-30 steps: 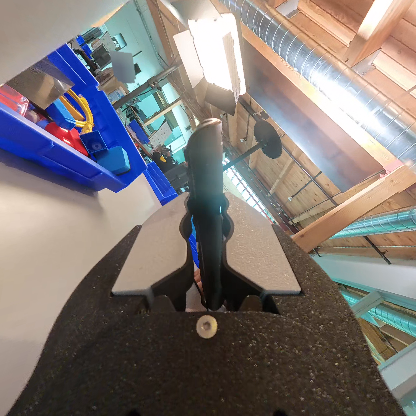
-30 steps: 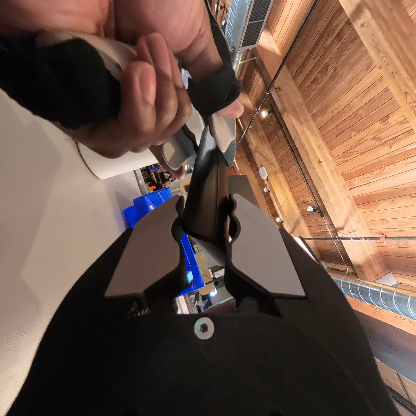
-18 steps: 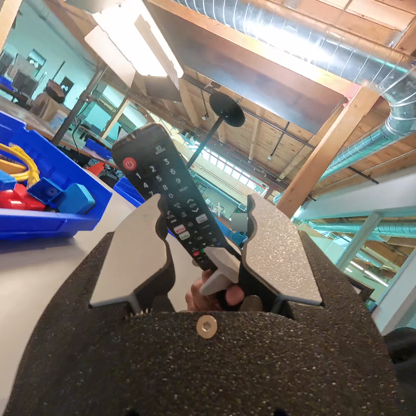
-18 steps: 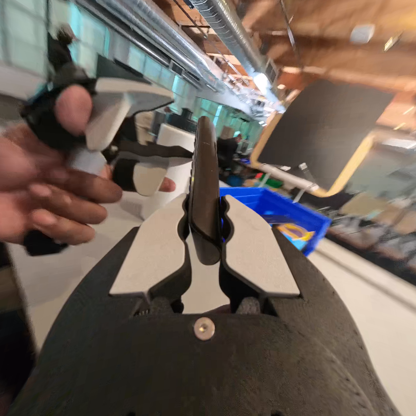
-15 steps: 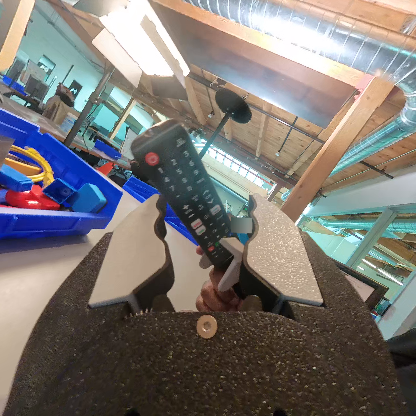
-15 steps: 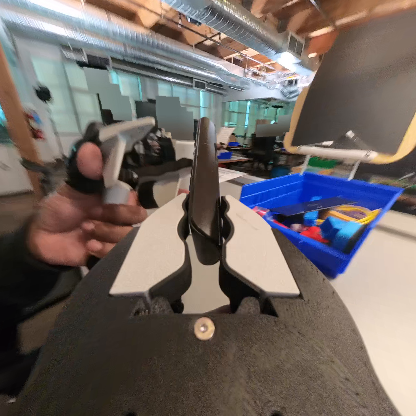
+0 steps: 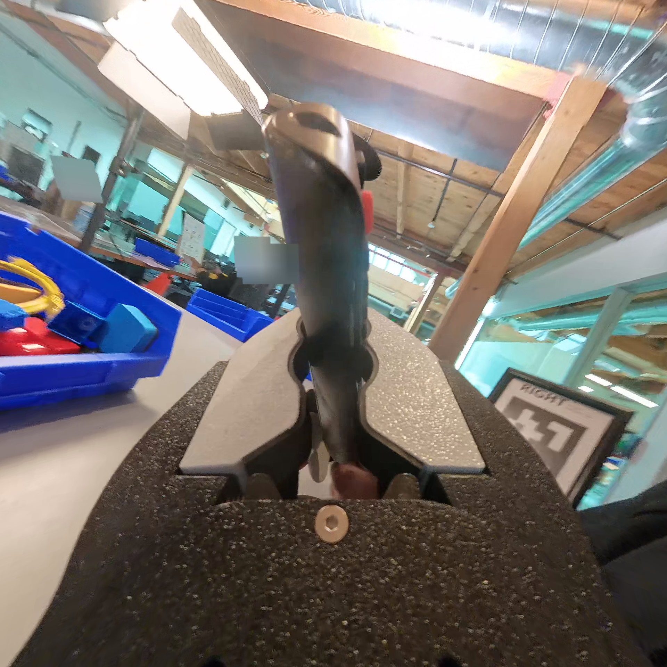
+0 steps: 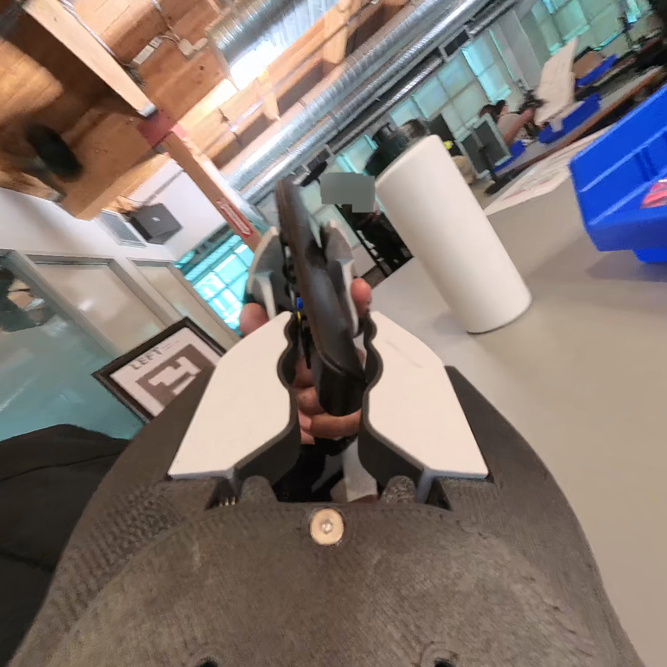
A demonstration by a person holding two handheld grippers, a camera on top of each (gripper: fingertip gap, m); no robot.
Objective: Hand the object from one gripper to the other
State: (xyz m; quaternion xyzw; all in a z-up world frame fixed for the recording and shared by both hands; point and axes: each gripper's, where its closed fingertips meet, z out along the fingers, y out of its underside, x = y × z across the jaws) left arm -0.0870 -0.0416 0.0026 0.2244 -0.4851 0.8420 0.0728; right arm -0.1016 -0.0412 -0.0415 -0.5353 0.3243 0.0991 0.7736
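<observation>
Remote (image 7: 317,234), one only, stands edge-on in the air above the tabletop (image 7: 54,487), long axis pointing up and away. Of my two tongs, the left tongs (image 7: 334,325) clamp it; the right tongs (image 8: 330,321) sit slightly apart around its lower end.

A workshop: blue parts bins (image 7: 90,371), exposed ductwork (image 8: 325,97), timber beams (image 7: 512,223).

Two close, upward-tilted wrist views

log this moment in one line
phase: handover | left gripper: shut on remote | right gripper: open, remote end between its fingers
</observation>
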